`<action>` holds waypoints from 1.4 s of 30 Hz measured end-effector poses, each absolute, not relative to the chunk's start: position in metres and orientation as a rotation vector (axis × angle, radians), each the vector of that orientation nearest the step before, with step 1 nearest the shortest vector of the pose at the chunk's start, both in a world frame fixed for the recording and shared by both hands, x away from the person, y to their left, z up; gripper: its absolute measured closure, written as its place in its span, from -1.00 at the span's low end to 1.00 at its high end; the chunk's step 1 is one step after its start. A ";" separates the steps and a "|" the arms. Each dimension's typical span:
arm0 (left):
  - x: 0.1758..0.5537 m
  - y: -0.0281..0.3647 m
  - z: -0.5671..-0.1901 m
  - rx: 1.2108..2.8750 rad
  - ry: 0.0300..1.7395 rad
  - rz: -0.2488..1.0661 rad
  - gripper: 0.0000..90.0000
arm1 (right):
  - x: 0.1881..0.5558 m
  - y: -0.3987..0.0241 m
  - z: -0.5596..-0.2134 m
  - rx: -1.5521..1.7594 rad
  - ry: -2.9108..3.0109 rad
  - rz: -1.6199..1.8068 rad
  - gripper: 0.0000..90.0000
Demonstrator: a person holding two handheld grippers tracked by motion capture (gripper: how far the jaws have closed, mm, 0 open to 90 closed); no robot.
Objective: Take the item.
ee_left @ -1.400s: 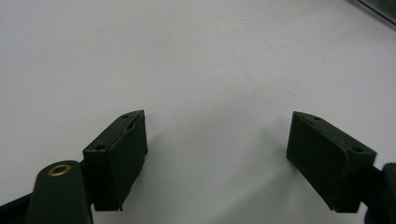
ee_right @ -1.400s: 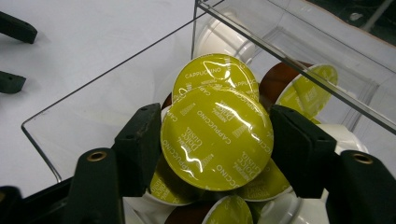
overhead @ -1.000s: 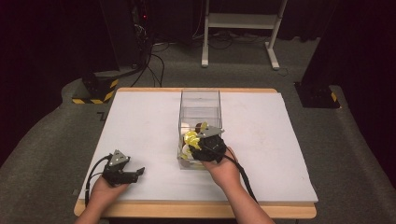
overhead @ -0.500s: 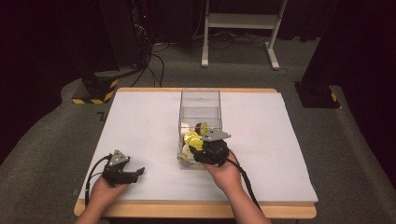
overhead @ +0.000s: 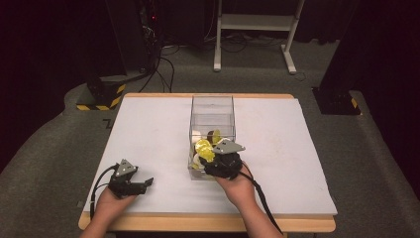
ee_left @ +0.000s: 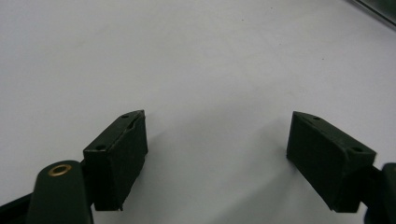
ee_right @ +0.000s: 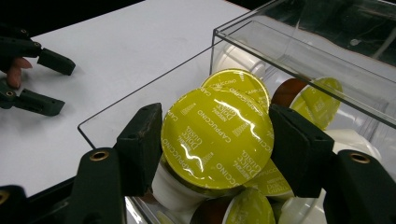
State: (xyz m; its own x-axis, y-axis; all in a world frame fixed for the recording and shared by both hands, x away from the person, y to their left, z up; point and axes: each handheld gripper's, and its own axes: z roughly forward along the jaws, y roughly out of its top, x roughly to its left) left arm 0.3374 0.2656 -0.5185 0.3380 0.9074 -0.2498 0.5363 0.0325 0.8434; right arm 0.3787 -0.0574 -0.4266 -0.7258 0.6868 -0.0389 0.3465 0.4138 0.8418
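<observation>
Right gripper has lifted slightly above the clear box, clamped on a yellow-lidded capsule; left gripper, well left of box, jaws apart.

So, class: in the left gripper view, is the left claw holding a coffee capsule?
No: the left claw stands open over the bare white table, with nothing between its jaws.

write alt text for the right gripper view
The right gripper is shut on a yellow-lidded cappuccino capsule, its two black jaws pressing the rim from either side above a clear plastic box of similar capsules. The left gripper rests open on the white table beyond.
</observation>
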 end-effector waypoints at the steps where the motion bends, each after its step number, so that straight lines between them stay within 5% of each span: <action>1: 0.337 0.266 -0.518 1.632 1.324 0.479 -0.54 | 0.378 -0.057 -0.427 0.885 2.293 1.234 -0.16; 42: 0.337 0.266 -0.518 1.634 1.325 0.477 -0.54 | 0.366 -0.089 -0.399 0.884 2.149 1.338 -0.16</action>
